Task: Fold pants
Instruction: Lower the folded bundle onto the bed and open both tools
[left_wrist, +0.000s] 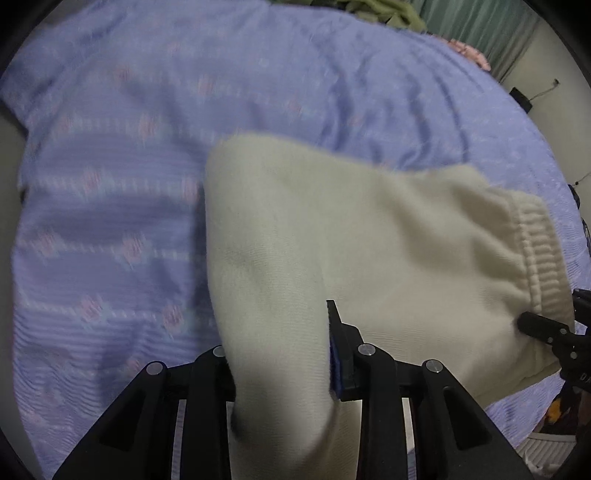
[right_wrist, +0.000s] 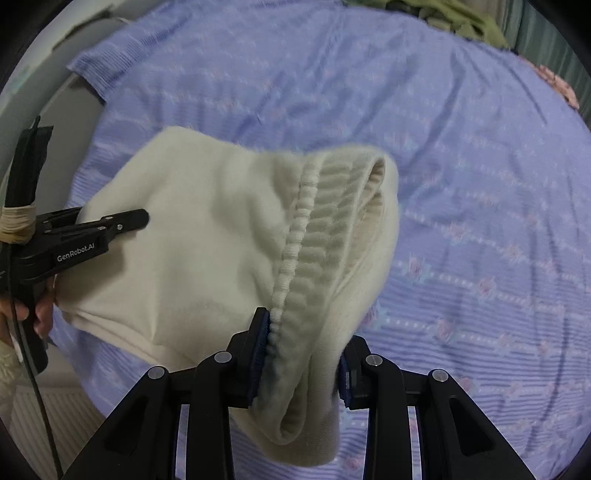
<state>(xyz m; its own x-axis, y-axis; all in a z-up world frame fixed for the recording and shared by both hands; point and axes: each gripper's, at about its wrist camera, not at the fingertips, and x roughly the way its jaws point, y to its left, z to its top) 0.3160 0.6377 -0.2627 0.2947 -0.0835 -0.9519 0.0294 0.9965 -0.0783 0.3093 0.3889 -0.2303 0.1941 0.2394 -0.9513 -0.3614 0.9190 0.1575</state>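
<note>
Right tongs (right_wrist: 301, 354): squeezed tight on the stretchy waistband (right_wrist: 314, 236), to lift that end.
Left tongs (left_wrist: 280, 354): pinching the other end.
Pants (left_wrist: 369, 236): cream, held between both, over the bed.
Bed (left_wrist: 129, 184): purple cover, waiting underneath.

cream pants (right_wrist: 192, 236), lilac, seemingly floral bedspread (right_wrist: 480, 184)

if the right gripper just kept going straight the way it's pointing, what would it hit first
The right gripper already clamps the cream pants at the ribbed waistband, so it would push cloth ahead, probably meeting the purple bedspread next; depth is unclear.
</note>
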